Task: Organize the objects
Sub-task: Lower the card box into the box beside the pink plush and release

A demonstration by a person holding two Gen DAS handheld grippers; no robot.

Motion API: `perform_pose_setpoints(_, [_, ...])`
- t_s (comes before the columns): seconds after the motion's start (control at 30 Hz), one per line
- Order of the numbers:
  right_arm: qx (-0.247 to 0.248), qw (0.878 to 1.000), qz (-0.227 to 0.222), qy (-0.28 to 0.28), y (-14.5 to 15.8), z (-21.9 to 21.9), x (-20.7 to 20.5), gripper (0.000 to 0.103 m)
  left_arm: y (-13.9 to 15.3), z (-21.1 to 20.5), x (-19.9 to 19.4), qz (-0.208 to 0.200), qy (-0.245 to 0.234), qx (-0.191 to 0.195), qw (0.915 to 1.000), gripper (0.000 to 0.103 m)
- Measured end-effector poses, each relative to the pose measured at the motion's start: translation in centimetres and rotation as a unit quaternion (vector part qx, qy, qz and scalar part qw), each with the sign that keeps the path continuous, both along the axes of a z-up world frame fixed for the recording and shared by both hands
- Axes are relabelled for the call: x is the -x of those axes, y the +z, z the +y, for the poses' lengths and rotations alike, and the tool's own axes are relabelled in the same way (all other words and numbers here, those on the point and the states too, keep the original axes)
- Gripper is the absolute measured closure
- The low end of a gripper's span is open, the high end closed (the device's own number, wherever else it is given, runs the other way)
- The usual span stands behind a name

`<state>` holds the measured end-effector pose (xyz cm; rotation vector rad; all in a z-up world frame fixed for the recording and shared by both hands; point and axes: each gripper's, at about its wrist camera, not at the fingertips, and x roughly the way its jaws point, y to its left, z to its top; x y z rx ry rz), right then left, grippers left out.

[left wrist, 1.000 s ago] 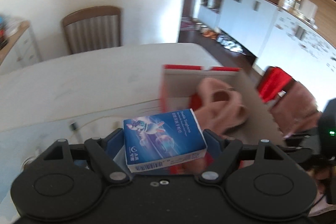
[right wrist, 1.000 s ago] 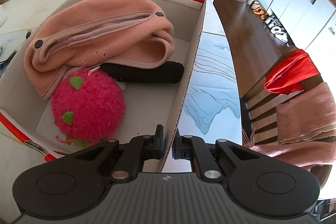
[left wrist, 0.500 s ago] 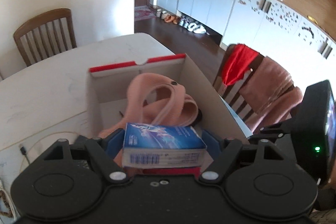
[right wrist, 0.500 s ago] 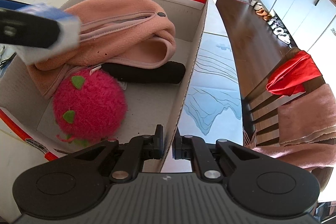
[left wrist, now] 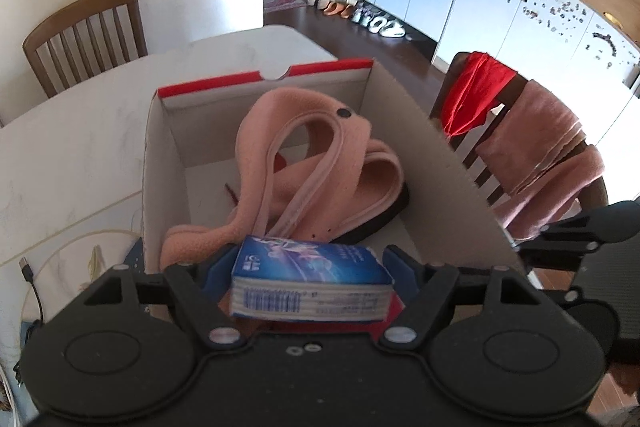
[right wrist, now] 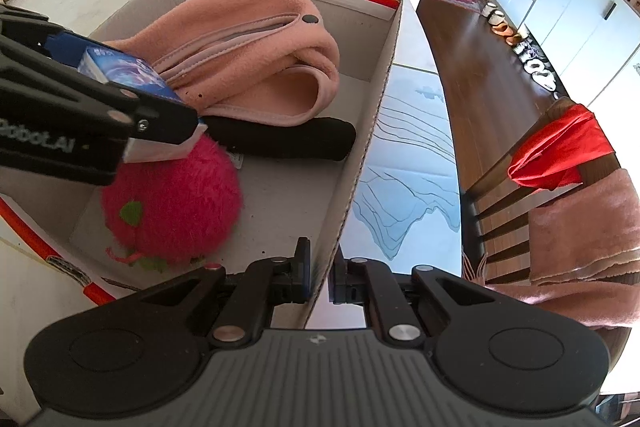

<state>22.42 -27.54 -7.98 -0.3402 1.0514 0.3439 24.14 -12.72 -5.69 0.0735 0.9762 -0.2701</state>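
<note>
Blue box (left wrist: pixel 310 277) lies crosswise between the left gripper (left wrist: pixel 308 267) jaws, which have just been closing on it, low over the pink fleece (left wrist: pixel 308 163) inside the carton (left wrist: pixel 440 195). Right gripper (right wrist: pixel 320 269) pinches the carton's near wall

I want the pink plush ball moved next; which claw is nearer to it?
Left. The left claw, shut on the blue box, hangs just above the pink plush ball; the right claw grips the cardboard box wall beside it.

Matt cardboard box (right wrist: pixel 360 155); soft pink fleece cloth (right wrist: pixel 256 39); fuzzy magenta plush ball (right wrist: pixel 176 203); glossy printed blue carton (left wrist: pixel 312 263); smooth pale desk (left wrist: pixel 72 147).
</note>
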Motion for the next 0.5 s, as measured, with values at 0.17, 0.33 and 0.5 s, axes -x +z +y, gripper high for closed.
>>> perform_pose_setpoints(0.17, [-0.001,1.000,0.001,0.003,0.0,-0.1,0.0,0.095,-0.4,0.3,-0.1,0.010,0.005,0.001,0.9999,0.027])
perform_pose_setpoints(0.33, [-0.001,1.000,0.002,0.004,0.0,-0.1,-0.1,0.095,-0.3,0.3,0.3,0.007,0.000,0.010,0.9999,0.018])
perform_pose_setpoints(0.5, [0.000,1.000,0.002,0.005,0.0,0.0,-0.1,0.095,0.2,0.7,1.0,0.001,0.003,0.017,0.9999,0.015])
